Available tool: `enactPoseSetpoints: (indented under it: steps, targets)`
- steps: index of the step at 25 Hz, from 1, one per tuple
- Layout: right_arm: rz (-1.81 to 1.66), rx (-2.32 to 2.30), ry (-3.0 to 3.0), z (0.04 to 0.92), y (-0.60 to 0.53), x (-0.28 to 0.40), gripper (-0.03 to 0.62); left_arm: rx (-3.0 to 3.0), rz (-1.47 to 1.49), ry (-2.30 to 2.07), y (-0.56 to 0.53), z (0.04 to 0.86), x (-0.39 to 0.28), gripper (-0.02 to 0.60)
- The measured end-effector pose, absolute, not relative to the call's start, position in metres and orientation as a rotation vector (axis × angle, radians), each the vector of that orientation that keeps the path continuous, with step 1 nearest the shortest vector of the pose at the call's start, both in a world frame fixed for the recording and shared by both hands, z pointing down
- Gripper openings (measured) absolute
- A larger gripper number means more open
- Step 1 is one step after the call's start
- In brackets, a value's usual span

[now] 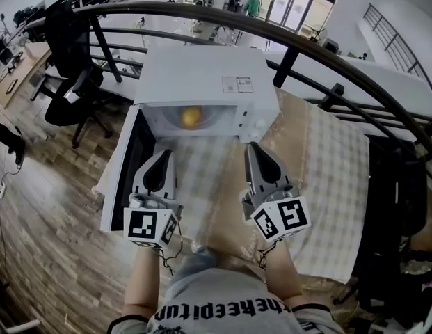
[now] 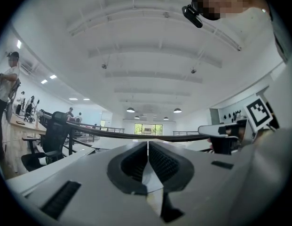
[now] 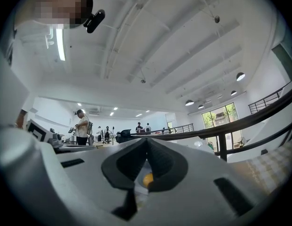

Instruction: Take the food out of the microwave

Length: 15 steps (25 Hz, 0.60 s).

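Left gripper (image 1: 162,156), right gripper (image 1: 254,149): jaws together, empty. Food (image 1: 191,117) at 12 o'clock in microwave (image 1: 202,75): round, likely light, slippery; pinch across middle.

The left hand-held gripper (image 1: 163,153), at lower centre-left of the head view, points toward the top of the frame. Its jaws are pressed together with nothing between them. Its marker cube (image 1: 152,227) sits at the rear end, just above the bare left forearm (image 1: 142,280). The right hand-held gripper (image 1: 252,147), at lower centre-right, has its jaws likewise closed and empty, and its marker cube (image 1: 282,218) caps the right forearm (image 1: 280,270). The two grippers lie side by side and apart, their tips leaning slightly toward each other. Both forearms reach up from the bottom edge.
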State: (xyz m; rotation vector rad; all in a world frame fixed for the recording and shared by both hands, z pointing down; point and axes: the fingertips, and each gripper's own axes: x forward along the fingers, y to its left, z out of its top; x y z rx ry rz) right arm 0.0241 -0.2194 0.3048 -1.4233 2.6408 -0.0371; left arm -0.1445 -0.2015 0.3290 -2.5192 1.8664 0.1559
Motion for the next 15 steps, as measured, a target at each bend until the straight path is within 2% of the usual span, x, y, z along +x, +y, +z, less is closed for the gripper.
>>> enactPoseSetpoints:
  steps: [15]
  targets:
    - [-0.117,-1.506,2.678,0.346,-0.249,0.017,0.005,-2.584,-0.009,1.852,-0.285,0.427,-0.135,0.014]
